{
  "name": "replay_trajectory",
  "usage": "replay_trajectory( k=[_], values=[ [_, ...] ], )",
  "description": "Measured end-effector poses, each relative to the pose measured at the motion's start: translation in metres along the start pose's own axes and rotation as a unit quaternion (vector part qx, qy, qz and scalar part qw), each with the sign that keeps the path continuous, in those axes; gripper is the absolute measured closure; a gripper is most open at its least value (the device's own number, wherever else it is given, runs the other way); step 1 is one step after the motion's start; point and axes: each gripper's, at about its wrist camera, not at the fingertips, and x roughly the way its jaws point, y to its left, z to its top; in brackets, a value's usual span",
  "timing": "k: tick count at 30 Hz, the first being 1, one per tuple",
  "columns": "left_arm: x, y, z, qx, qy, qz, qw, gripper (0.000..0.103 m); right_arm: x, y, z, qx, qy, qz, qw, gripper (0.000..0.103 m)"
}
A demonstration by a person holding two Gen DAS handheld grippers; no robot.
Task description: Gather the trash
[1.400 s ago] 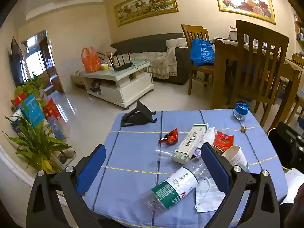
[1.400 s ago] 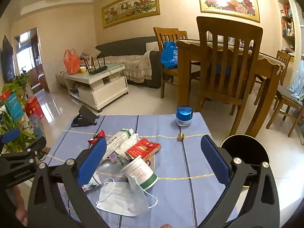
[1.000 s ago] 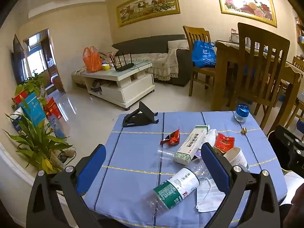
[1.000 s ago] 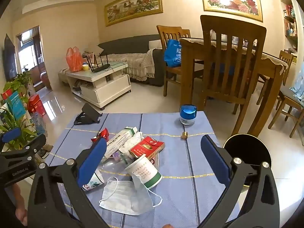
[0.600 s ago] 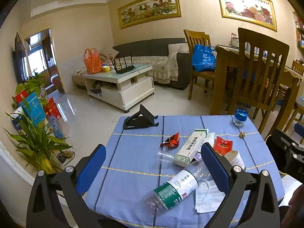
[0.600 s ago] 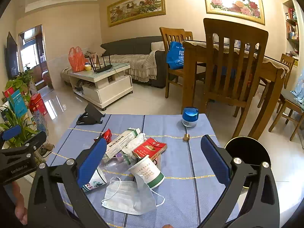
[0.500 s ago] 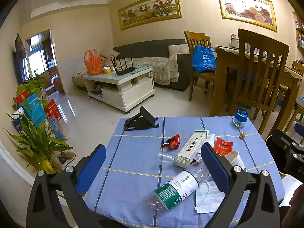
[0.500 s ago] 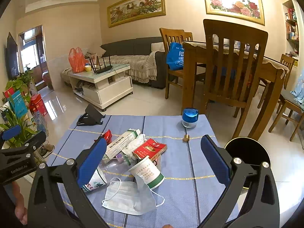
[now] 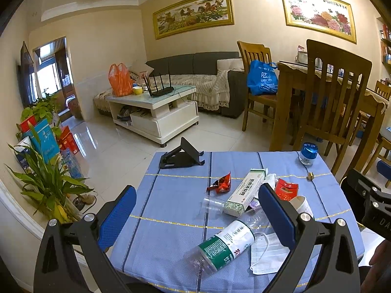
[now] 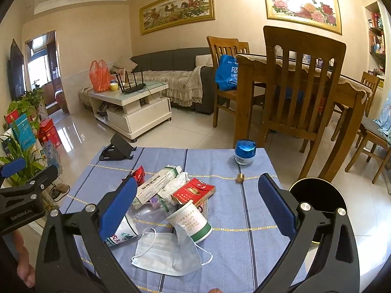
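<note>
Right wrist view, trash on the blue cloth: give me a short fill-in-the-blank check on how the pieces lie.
1. The paper cup lies on its ____.
2. The face mask lies partly under the ____.
3. The jar near the table's far edge has a ____ lid.
4. Both the left gripper and the right gripper are ____.

Missing words: side; paper cup; blue; open

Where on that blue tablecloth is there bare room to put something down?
The left half of the tablecloth is bare, between the black phone stand and the plastic bottle. A second bare strip runs along the right side, between the blue-lidded jar and the paper cup. The middle is crowded: cup, bottle, face mask, red pack.
</note>
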Motion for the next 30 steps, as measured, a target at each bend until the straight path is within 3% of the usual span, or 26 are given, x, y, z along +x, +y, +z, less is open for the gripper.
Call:
replay_trajectory(
  k=[30],
  values=[
    [0.0066, 0.0044, -0.0054, -0.005, 0.010, -0.004, 0.9999, 0.006, 0.0015, 0.0010, -0.0008, -0.001, 0.002, -0.001, 1.000, 0.005]
  ],
)
